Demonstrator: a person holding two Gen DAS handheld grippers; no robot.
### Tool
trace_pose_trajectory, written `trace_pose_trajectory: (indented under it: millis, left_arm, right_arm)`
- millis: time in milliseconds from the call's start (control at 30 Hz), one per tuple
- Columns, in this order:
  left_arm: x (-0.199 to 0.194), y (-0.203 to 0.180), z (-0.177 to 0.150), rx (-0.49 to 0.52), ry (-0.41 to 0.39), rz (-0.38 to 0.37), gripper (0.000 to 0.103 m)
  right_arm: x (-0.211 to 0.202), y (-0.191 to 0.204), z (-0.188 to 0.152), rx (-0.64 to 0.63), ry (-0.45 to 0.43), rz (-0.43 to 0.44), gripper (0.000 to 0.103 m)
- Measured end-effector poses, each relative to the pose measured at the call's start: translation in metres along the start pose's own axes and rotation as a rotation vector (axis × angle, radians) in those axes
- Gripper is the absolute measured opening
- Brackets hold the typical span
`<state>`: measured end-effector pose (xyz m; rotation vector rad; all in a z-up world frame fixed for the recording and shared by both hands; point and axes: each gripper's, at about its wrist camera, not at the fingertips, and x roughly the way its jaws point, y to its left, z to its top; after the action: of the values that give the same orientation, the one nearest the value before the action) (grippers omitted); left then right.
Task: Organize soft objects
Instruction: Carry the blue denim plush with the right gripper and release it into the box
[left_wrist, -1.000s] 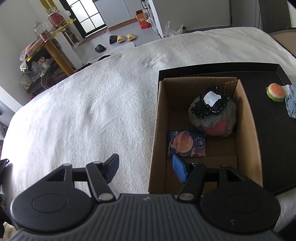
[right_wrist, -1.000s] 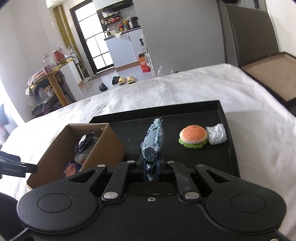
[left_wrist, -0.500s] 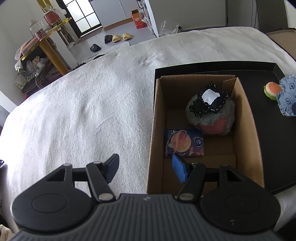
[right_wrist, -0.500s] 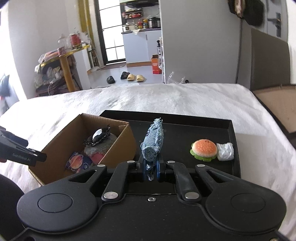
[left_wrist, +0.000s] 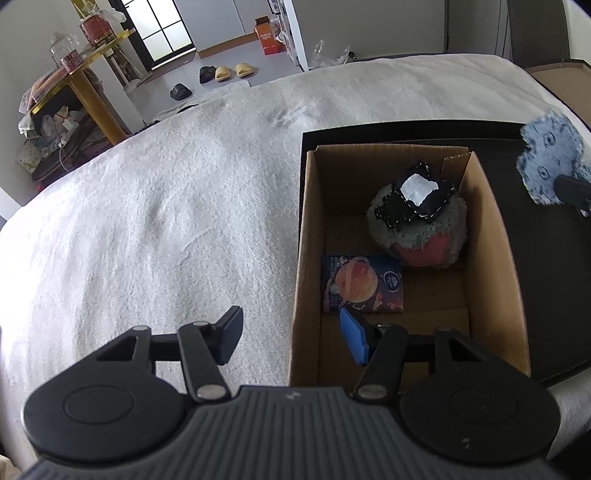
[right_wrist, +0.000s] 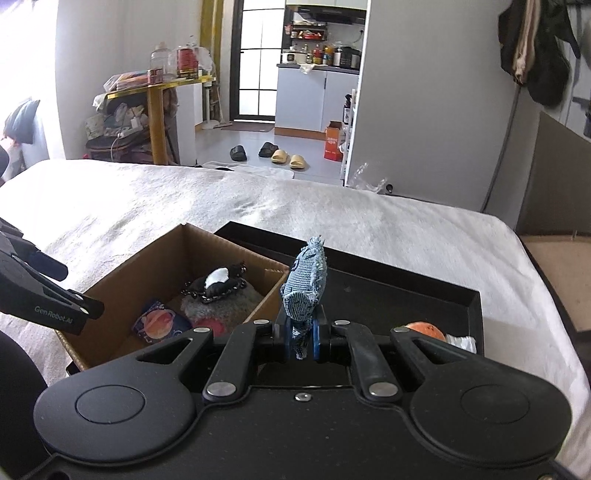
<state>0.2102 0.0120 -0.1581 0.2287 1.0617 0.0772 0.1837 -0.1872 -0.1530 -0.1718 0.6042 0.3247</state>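
— gripping that scrap of frayed denim, is it? the right gripper (right_wrist: 300, 341), i mean.

— yes, its blue pads are pinched tight on the lower end of the denim piece (right_wrist: 304, 291), which stands up between them. it hangs over the black tray (right_wrist: 424, 291), just beside the right-hand wall of the cardboard box (right_wrist: 122, 273). from the left wrist view the same denim (left_wrist: 550, 158) shows at the far right edge, off the tray, with a dark fingertip of the right claw across it.

— and the left gripper (left_wrist: 291, 336)?

— its jaws stand apart and have just been closing a little. the near left wall of the box runs between them, one finger outside over the white bedcover (left_wrist: 166, 221), the blue-padded one inside the box. i cannot see either pad pressing the cardboard.

— what lies in the box?

— a grey and red plush ball (left_wrist: 421, 236) toward the far right corner, a black pouch with a white patch (left_wrist: 415, 195) resting on top of it, and a flat packet printed with an orange planet (left_wrist: 364, 284) on the floor, near the left wall.

— anything left on the tray?

— a little burger toy (right_wrist: 424, 328) with a crumpled white bit (right_wrist: 460, 341) touching it, both half hidden behind the right claw's linkage.
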Motion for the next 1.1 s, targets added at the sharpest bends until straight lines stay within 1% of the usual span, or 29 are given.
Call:
trace_pose_trajectory:
  millis: [167,233,333,467,533,733,933,1000,1033,1067,1100]
  left_arm:
    - [0.005,0.004,0.000,-0.013,0.010,-0.022,0.050]
    - [0.009,0.007,0.000,-0.020,0.023,-0.035,0.039]
    - [0.015,0.008,-0.001,-0.028,0.041,-0.046,0.028]
    - [0.018,0.010,-0.002,-0.032,0.047,-0.054,0.022]
    - [0.020,0.009,-0.002,-0.030,0.053,-0.061,0.017]
    - [0.022,0.013,-0.003,-0.045,0.055,-0.093,0.010]
    - [0.022,0.019,-0.003,-0.071,0.050,-0.122,0.010]
    - [0.021,0.019,-0.004,-0.070,0.049,-0.120,0.010]
    - [0.021,0.018,-0.004,-0.068,0.049,-0.119,0.010]
    - [0.021,0.018,-0.004,-0.066,0.048,-0.118,0.010]
    - [0.020,0.017,-0.004,-0.065,0.047,-0.117,0.010]
  right_arm:
    - [0.003,0.011,0.008,-0.045,-0.017,0.008,0.011]
    - [0.005,0.015,0.012,-0.062,-0.021,0.017,0.011]
    - [0.004,0.021,0.016,-0.091,-0.031,0.034,0.011]
    - [0.009,0.027,0.019,-0.123,-0.025,0.052,0.011]
    - [0.010,0.030,0.021,-0.140,-0.023,0.059,0.011]
    - [0.015,0.042,0.026,-0.175,-0.018,0.088,0.011]
    - [0.020,0.056,0.037,-0.209,-0.026,0.123,0.012]
    - [0.021,0.060,0.039,-0.222,-0.029,0.135,0.013]
    - [0.022,0.061,0.040,-0.224,-0.025,0.140,0.019]
    - [0.022,0.062,0.041,-0.225,-0.018,0.144,0.028]
    - [0.023,0.063,0.041,-0.227,-0.011,0.143,0.034]
